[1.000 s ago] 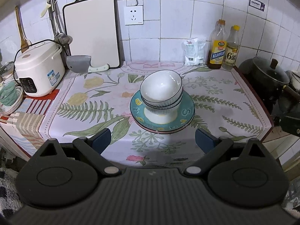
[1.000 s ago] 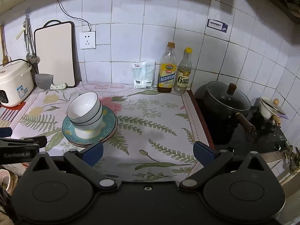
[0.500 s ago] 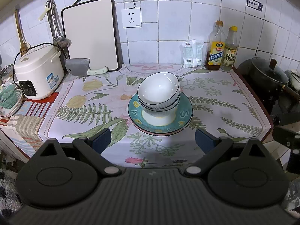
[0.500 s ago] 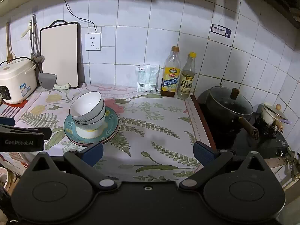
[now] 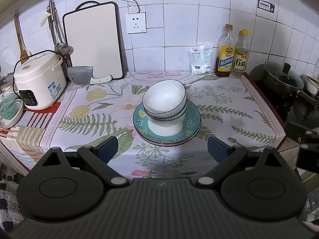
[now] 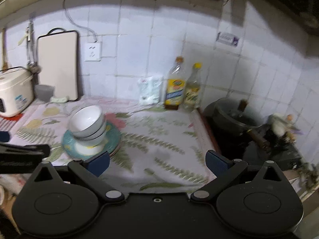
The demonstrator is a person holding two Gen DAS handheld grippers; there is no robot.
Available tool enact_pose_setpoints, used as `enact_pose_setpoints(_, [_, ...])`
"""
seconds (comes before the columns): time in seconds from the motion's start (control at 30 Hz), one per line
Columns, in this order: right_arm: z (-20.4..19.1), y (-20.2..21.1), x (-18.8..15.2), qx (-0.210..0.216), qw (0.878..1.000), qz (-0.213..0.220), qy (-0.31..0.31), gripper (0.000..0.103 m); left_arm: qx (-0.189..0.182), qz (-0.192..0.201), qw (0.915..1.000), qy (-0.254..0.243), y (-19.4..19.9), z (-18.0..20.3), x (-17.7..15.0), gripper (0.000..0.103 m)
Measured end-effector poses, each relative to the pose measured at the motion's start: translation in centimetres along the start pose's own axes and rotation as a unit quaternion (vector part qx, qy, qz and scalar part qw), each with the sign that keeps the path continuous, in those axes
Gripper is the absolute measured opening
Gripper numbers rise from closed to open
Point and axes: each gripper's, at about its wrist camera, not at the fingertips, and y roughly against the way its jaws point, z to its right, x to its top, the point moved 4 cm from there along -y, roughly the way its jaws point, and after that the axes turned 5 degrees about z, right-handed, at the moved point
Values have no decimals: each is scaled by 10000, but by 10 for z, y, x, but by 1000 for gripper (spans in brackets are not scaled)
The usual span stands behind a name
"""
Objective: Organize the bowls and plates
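We hold both grippers short of a kitchen counter (image 5: 259, 107) draped in a floral cloth, where the dishes stand in one pile near the middle. Two white bowls (image 5: 165, 101), nested and tilted toward us, sit on an upturned white bowl (image 5: 165, 127) that rests on the top plate of a stack: a teal plate (image 5: 189, 127) with yellow marks over a pink-rimmed plate (image 5: 169, 143) whose edge alone shows.

Our left gripper (image 5: 164, 149) hangs just in front of the pile with its blue-padded fingers (image 5: 108, 149) spread wide and nothing between them; the pile sits between and beyond the tips, untouched. Our right gripper (image 6: 158, 162) is off to the right of the dishes, its fingers (image 6: 217, 162) likewise wide apart and empty. In its blurred view the bowls (image 6: 87, 121) and teal plate (image 6: 111, 139) lie to the left, beyond the left fingertip.

Along the tiled wall stand a white rice cooker (image 5: 38, 81) at the far left, a cutting board (image 5: 92, 41) leaning upright with a cleaver (image 5: 83, 77) propped at its foot, a wall socket (image 5: 136, 23), a white packet (image 5: 200, 59), and two bottles side by side: an amber oil bottle (image 5: 225, 53) and a paler bottle with a yellow cap (image 5: 241, 55). A dark lidded pot (image 5: 283, 81) sits on the stove right of the counter.
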Motion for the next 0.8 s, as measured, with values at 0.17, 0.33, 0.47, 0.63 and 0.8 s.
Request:
enact_pose_setpoints(0.17, [-1,-6,-4,-99,9999,-42,50,103,75,58,9999,-48,2,1,-1,97])
enact_pose_setpoints(0.33, [-1,-4,-3,-44,10000,-41,-28,103,32,67,10000,48,4,1,-1,97])
enact_pose_setpoints(0.47, [-2,-4,-4,-33,10000,-59,-56,103,62,52,10000,13,3,3,-2,97])
enact_pose_setpoints(0.63, [-3,-5,-6,-6,9999,-108,-45,103,61,58,10000,33,2,1,-2,97])
enact_pose_setpoints(0.8, [-3,-6,-6,11,9999,-133,-54,103,97,76,9999,63,1,0,-2,98])
